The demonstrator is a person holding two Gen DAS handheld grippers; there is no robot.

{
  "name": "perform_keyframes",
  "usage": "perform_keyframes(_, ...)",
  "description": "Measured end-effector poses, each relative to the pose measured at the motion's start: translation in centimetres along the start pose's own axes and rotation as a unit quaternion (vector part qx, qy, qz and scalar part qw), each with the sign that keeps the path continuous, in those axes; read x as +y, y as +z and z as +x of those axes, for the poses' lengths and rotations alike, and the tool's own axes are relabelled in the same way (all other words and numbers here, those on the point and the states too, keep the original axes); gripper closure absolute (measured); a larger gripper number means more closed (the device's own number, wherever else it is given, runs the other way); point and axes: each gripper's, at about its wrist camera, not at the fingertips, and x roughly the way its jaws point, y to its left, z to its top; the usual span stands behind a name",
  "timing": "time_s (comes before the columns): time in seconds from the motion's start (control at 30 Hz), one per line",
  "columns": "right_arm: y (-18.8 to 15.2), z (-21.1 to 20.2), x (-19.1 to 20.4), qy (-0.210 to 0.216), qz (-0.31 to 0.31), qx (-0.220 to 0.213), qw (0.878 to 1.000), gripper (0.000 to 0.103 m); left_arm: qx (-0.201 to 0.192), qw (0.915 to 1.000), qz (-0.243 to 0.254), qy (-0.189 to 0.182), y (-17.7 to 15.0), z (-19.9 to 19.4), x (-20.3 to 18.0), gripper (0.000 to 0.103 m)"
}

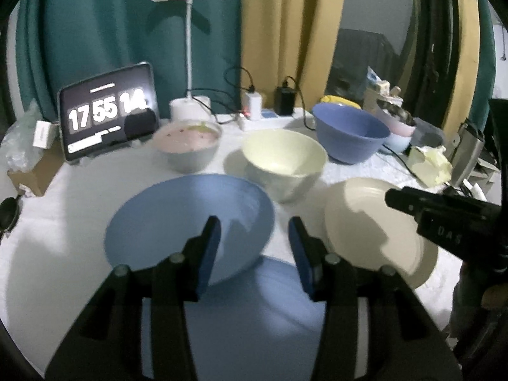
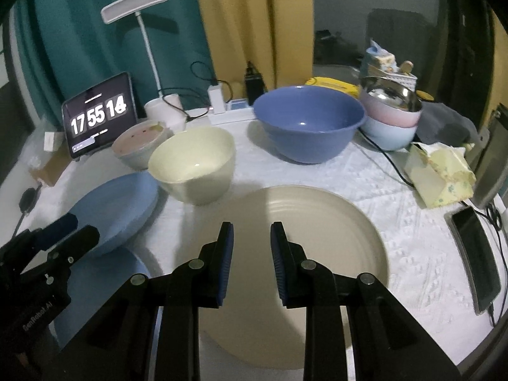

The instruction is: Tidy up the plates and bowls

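Observation:
A light blue plate (image 1: 187, 222) is tilted up off the table, its near rim at my left gripper's left finger. My left gripper (image 1: 254, 238) is open, and whether it touches the plate's rim I cannot tell. A second blue plate (image 1: 254, 311) lies flat beneath. A beige plate (image 2: 301, 247) lies flat under my open, empty right gripper (image 2: 250, 238). A cream bowl (image 2: 193, 165), a dark blue bowl (image 2: 309, 120) and a grey bowl with pink inside (image 2: 139, 144) stand behind. The tilted blue plate (image 2: 117, 206) and left gripper (image 2: 70, 228) show at the left of the right wrist view.
A tablet clock (image 1: 108, 111), a desk lamp (image 1: 190, 47), a power strip with chargers (image 1: 263, 117), stacked pastel bowls with a steel one (image 2: 393, 117), a tissue pack (image 2: 441, 174), a phone (image 2: 476, 254) and cables line the table's back and right edges.

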Motion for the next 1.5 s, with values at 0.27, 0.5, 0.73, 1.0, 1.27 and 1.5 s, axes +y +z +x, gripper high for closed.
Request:
perform_keyframes(0.27, 0.9, 0.9, 3.6, 0.008, -0.026, 0.006, 1.0, 0.077, -0.008, 0.9993, -0.03, 0.021, 0.0, -0.4, 4.3, 0.057)
perform_keyframes(0.5, 1.4, 2.1, 6.6, 0.023, -0.047, 0.016, 0.998, 0.077, -0.009, 0.9972, -0.056, 0.049, -0.5, -0.1, 7.9, 0.057)
perform_keyframes(0.73, 1.7, 3.3, 8.8, 0.035, -0.062, 0.025, 0.997, 0.077, -0.004, 0.995, -0.075, 0.067, -1.1, 0.4, 10.7, 0.057)
perform_keyframes(1.0, 2.0, 4.6, 10.9, 0.044, -0.073, 0.035, 0.996, 0.077, 0.008, 0.992, -0.092, 0.087, -1.8, 1.4, 13.2, 0.057)
perform_keyframes(1.27, 1.8, 6.4, 12.1, 0.046, -0.078, 0.054, 0.994, 0.076, 0.033, 0.9898, -0.103, 0.092, -2.4, 3.0, 14.7, 0.056)
perform_keyframes(1.5, 1.6, 7.6, 12.2, 0.043, -0.074, 0.072, 0.994, 0.076, 0.055, 0.9891, -0.109, 0.082, -2.7, 4.3, 15.0, 0.056)
